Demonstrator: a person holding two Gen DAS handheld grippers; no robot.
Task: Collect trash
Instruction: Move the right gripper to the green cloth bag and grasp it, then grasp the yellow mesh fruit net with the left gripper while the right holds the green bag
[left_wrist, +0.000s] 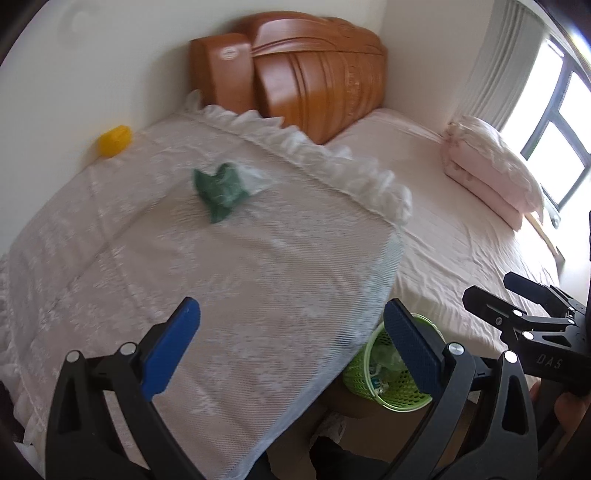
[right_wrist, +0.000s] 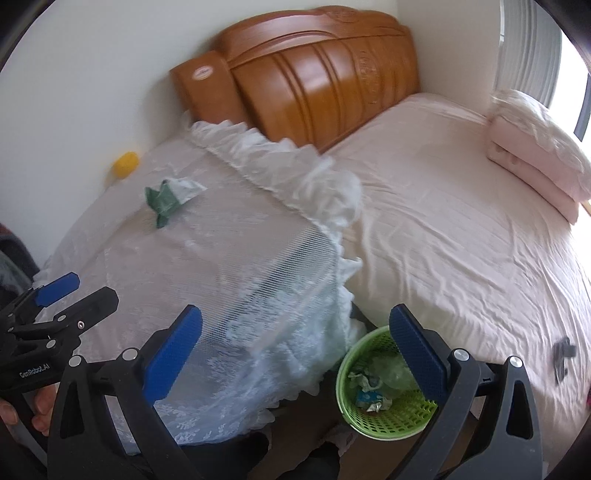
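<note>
A crumpled green wrapper with a clear plastic piece (left_wrist: 221, 189) lies on the lace-covered table (left_wrist: 147, 266); it also shows in the right wrist view (right_wrist: 167, 201). A green mesh basket (right_wrist: 384, 413) holding several scraps stands on the floor between table and bed, also in the left wrist view (left_wrist: 384, 387). My left gripper (left_wrist: 291, 350) is open and empty over the table's near part, well short of the wrapper. My right gripper (right_wrist: 295, 354) is open and empty above the table's corner and the basket.
A yellow object (left_wrist: 115, 141) sits at the table's far edge by the wall. A bed with a pink sheet (right_wrist: 461, 229) and folded pink bedding (right_wrist: 535, 166) fills the right. A wooden headboard (right_wrist: 314, 70) stands behind. A small dark object (right_wrist: 563, 356) lies on the bed.
</note>
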